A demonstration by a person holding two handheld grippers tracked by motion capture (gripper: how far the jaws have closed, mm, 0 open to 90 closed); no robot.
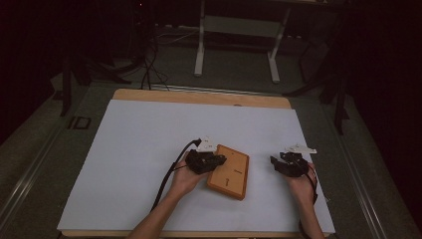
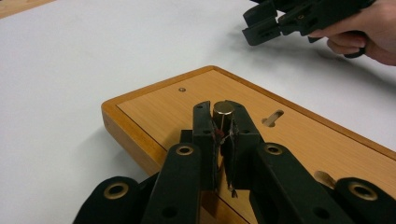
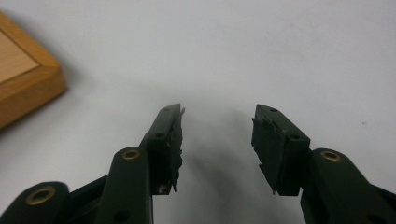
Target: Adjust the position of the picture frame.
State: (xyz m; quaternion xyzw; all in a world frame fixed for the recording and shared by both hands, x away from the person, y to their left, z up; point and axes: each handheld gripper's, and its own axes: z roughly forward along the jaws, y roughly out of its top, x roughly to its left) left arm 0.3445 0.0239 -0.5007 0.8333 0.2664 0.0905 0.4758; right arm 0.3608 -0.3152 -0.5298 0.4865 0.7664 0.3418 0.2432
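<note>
A flat wooden board (image 1: 230,172) with a raised rim lies on the white table top, its back side up with a keyhole slot (image 2: 273,117). My left gripper (image 1: 219,160) hovers over the board's left edge, shut on a small metal cylinder (image 2: 223,108) held upright between the jaws (image 2: 220,113). My right gripper (image 1: 275,162) is to the right of the board, open with nothing between its fingers (image 3: 218,116). It stands just above the bare white surface. The left gripper view shows the right gripper (image 2: 261,28) beyond the board. A corner of the board (image 3: 23,79) lies at the left of the right gripper view.
The white sheet (image 1: 149,149) covers most of a wooden table (image 1: 199,97). A small screw (image 2: 182,89) sits near the board's corner. Behind the table stand a white desk frame (image 1: 236,45) and dark cables (image 1: 147,64) on the floor.
</note>
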